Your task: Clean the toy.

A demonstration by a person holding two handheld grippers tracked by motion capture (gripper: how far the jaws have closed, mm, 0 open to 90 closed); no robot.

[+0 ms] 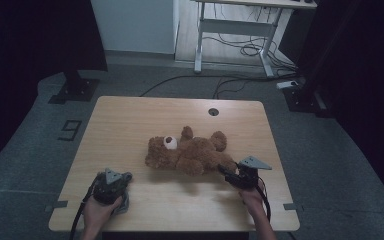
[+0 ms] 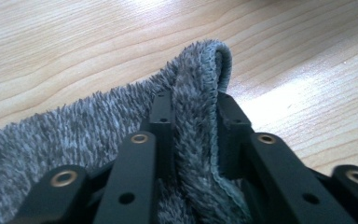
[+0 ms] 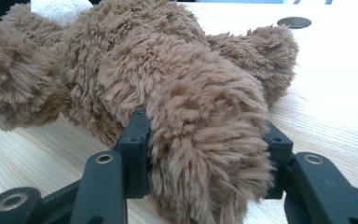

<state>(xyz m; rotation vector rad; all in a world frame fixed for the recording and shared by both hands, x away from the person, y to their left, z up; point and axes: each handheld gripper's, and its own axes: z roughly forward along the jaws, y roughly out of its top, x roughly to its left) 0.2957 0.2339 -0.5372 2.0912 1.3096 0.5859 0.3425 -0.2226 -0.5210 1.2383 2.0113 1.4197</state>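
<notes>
Left fingers [image 2: 161,119]: clamped on a raised fold of grey fuzzy cloth [image 2: 74,135]; pile bulges up between the two black jaws, hemmed edge runs down the gap.
Right fingers [image 3: 137,144]: closed on one brown furry limb of the teddy bear [image 1: 187,152]; fur spills over both jaws.
Left gripper [image 1: 111,189]: near the front edge of the table [image 1: 130,115], well to the left of the bear, pointing down at the cloth; hand behind it.
Right gripper [image 1: 228,172]: at the bear's right lower end, touching it; grey three-cornered plate on top.
Cloth position: lies on the table under the left gripper, well apart from the bear; a corner peeks out at the gripper's lower right in the high view.
Bear position: lies on its back near the middle of the table, head to the left, white muzzle [image 1: 170,142] up, limbs spread.
Cable hole [image 1: 213,111]: in the tabletop beyond the bear, towards the far edge.
Floor: dark cables beyond the table, past the bear.
</notes>
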